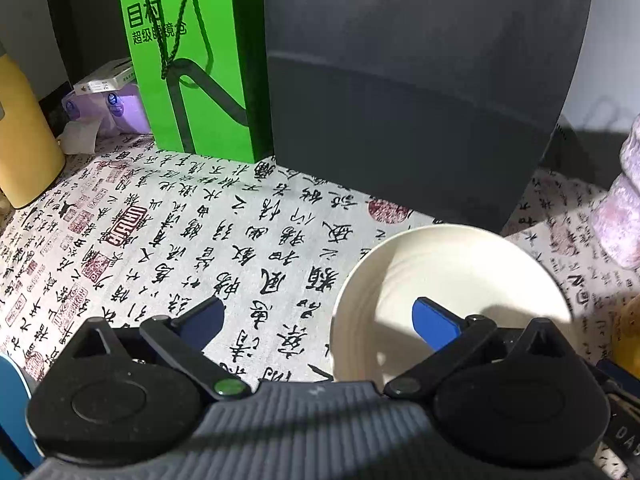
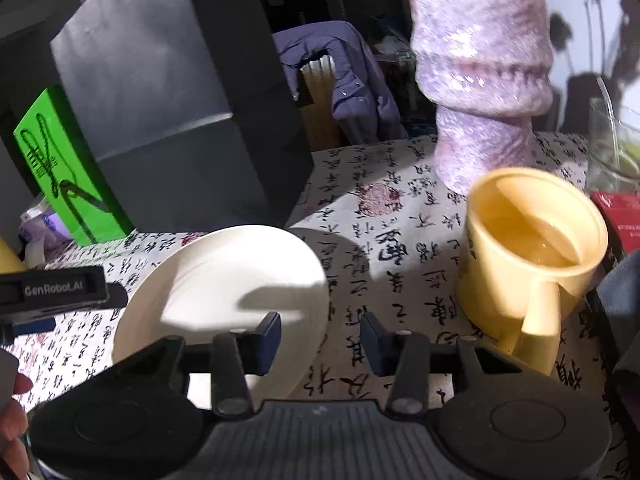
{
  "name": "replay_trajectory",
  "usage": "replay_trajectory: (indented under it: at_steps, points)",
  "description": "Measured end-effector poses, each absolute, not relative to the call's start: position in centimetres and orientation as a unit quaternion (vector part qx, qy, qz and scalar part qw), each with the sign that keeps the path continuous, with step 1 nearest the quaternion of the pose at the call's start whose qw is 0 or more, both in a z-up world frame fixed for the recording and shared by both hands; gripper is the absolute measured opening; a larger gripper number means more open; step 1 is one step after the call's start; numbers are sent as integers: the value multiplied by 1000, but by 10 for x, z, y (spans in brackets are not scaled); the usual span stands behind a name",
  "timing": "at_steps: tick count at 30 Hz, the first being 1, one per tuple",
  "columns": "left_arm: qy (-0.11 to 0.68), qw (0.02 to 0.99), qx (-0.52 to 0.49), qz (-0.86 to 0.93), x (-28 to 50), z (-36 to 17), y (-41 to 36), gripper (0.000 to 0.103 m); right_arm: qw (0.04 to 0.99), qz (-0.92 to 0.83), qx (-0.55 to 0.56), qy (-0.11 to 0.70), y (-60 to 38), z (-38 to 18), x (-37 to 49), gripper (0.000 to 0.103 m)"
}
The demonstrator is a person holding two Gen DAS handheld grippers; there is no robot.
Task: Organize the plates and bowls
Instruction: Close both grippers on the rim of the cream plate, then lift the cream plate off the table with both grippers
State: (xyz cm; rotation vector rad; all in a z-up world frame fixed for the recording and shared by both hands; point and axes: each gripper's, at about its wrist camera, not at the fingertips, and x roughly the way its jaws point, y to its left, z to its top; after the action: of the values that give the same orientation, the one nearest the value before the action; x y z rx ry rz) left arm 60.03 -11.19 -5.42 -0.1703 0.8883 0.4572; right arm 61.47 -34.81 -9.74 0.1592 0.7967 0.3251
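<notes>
On calligraphy-print tablecloth point(image 1: 248, 232) sits a white plate point(image 1: 452, 300), just in front of a dark grey box point(image 1: 400, 100).

L gripper point(image 1: 320, 320): jaws spread wide, released, nothing clamped. Its right blue pad point(image 1: 436, 324) hangs over the plate's inside; left pad is over bare cloth, well clear of the rim. Can't tell whether the right pad touches the plate surface.

R gripper point(image 2: 320, 340): jaws partway closed, a narrow gap between pads w/ only cloth showing in it. Left finger point(image 2: 266, 340) overlaps the plate's right edge in right wrist view; right finger is over cloth beside the rim. Rim isn't visibly pinched, so no grasp.

Yellow mug point(image 2: 528, 252) w/ liquid stands to the right of the plate, apart from it. Green paper bag point(image 1: 192, 60) leans by the grey box. Fuzzy lilac sleeve point(image 2: 480, 60) reaches down behind the mug.
</notes>
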Motion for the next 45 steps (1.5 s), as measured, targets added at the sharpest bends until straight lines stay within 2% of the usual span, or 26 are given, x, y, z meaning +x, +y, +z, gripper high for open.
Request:
replay_trajectory:
  at_steps: [1,3,5,9,13,15,17,25,29,32,35,45]
  points:
    - [429,872,-78,221,602,-57,-112,102,904,156,79,389,-349,-100,616,41]
    - [435,869,-72,224,604,-62,-113,95,902,155,80,394,-350,-103,618,33]
    - [446,865,-73,220,608,-67,-113,86,900,159,83,397,-350,-106,619,28]
    - [460,857,-79,216,610,-75,-112,73,897,165,84,400,-349,-109,620,23]
    - [467,853,-82,219,611,-80,-110,62,896,167,80,403,-346,-112,620,21]
    - [469,852,-81,220,611,-81,-109,61,897,167,77,403,-344,-113,620,20]
    - [471,851,-78,219,611,-82,-108,54,897,167,76,403,-344,-113,620,20]
    - [473,852,-71,214,611,-84,-110,40,897,171,80,400,-345,-114,620,17]
    - [474,854,-68,204,611,-82,-114,26,896,179,88,396,-345,-115,619,11]
    - [473,856,-70,197,610,-81,-116,17,899,180,81,392,-343,-115,617,11]
    - [472,858,-66,192,609,-82,-120,12,901,180,76,388,-343,-115,616,10]
    - [465,862,-59,193,608,-82,-121,12,905,179,54,381,-338,-115,614,11]
